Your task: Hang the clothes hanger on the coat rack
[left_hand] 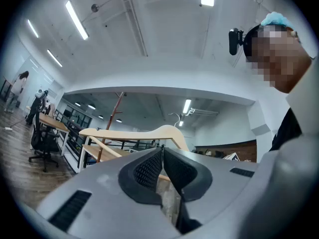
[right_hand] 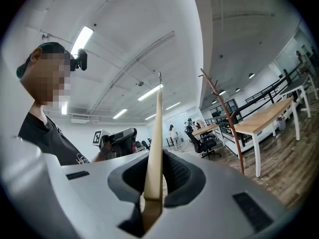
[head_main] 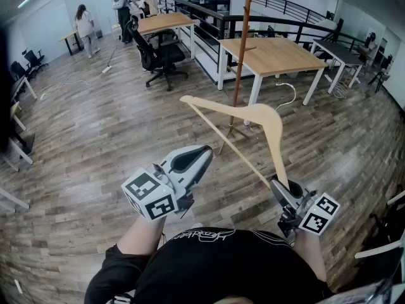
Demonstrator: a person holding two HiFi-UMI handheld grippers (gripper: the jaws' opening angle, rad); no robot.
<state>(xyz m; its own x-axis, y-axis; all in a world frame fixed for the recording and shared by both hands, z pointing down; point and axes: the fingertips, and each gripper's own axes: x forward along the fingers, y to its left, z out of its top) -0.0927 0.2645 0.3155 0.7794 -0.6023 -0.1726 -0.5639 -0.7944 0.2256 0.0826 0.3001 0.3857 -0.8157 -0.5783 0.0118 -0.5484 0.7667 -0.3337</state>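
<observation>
Right gripper (right_hand: 155, 179): jaws clenched on the tip of one arm of the wooden clothes hanger (head_main: 259, 114), which stands edge-on between the ribbed pads. Left gripper (left_hand: 162, 156): jaws pressed together with nothing between them, held level beside the hanger and apart from it. The hanger is carried in the air before the person, its free arm reaching to the left in the head view and its metal hook (head_main: 290, 97) pointing away. Beyond it stands the coat rack (head_main: 238, 62), a slim reddish-brown pole with short side pegs; in the right gripper view the rack is clearly separate from the hanger. Just behind the rack is a wooden-topped table (head_main: 278, 54) on white legs, with a black office chair (head_main: 158, 59) to its left. The floor (head_main: 95, 138) is of wood planks. A person (head_main: 83, 25) stands at far left.
</observation>
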